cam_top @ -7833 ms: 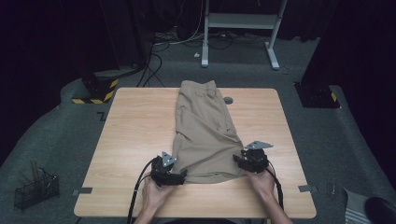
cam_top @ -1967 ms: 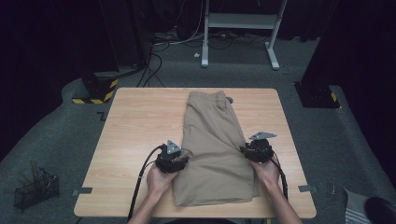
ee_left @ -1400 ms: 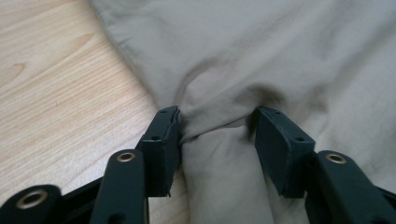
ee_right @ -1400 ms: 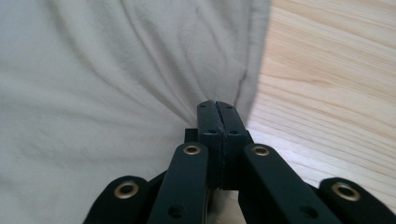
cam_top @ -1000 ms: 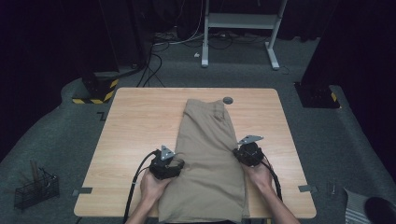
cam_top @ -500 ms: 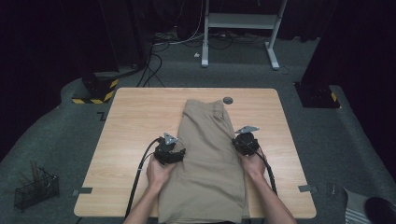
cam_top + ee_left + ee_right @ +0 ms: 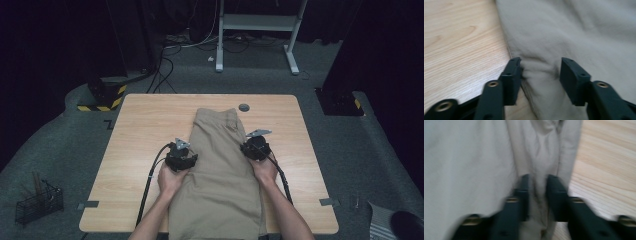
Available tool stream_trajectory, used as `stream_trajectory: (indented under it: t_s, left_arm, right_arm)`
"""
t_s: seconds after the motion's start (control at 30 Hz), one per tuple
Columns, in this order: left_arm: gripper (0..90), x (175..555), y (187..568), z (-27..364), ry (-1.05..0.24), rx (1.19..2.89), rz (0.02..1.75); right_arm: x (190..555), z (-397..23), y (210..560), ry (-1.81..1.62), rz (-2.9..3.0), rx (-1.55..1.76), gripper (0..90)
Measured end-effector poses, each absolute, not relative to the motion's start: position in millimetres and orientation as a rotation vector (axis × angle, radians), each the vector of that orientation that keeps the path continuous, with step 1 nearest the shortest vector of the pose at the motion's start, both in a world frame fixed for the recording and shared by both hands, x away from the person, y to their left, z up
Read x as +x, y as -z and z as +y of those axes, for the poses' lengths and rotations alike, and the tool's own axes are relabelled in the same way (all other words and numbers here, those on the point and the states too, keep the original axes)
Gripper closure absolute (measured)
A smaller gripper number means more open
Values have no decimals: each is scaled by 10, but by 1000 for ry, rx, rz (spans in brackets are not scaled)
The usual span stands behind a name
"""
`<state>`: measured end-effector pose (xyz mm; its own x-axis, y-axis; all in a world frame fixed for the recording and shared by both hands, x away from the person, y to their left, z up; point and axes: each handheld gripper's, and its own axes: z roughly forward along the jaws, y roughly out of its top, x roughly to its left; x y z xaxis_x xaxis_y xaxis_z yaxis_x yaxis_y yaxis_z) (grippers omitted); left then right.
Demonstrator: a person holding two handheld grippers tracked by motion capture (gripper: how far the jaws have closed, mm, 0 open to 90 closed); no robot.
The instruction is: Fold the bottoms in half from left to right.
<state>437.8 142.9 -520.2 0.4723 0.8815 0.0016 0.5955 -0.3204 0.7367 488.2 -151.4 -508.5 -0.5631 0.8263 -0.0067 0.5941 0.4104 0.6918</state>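
The left gripper [image 7: 539, 71] has its black jaws spread partway, astride a raised fold at the left edge of the tan cotton trousers [image 7: 574, 32]. They have just been closing, the cloth bunched between them, but the pads do not look pressed onto it yet. The right gripper [image 7: 537, 195] is pinched tight on a narrow ridge of the same fabric at the garment's right edge, next to bare wood.

In the high view the left gripper [image 7: 181, 156] and right gripper [image 7: 256, 148] sit on opposite sides of the trousers [image 7: 220, 165]. The trousers lie lengthwise down the middle of the light wooden table [image 7: 140, 125], waistband at the far end near a small round grey grommet [image 7: 244, 107] and the near end hanging over the front edge between the person's forearms.

The main risk, as I judge it, is an uneven hold. If the hands move before the left jaws finish closing, that fold could slip out and the right side alone would drag the cloth askew. The left jaws also sit very close to the edge seam, so they might catch only the top layer and let the lower one stay behind, which would spoil any fold. With so much fabric hanging off the front, a lost grip could let the garment slide toward the floor.
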Motion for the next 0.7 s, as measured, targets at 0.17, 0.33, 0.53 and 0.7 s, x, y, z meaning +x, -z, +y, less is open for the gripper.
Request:
stream_trajectory:
  t_s: [0.17, 0.33, 0.53, 0.7]
  left_arm:
    - [671, 4413, 5193, 1466, -528, 2045, 1228]
    - [475, 4298, 5138, 1500, -474, 2036, 1228]
    - [399, 3942, 5075, 1518, -466, 2102, 1175]
    - [392, 3879, 5139, 1493, -490, 2133, 1181]
  right_arm:
    - [4989, -1683, 5126, -891, 2282, 1301, 900]
    - [4861, -1719, 5026, -929, 2250, 1292, 682]
    - [4287, -1622, 4870, -1004, 2356, 1159, 567]
    - [4112, -1617, 5035, -932, 2386, 1172, 532]
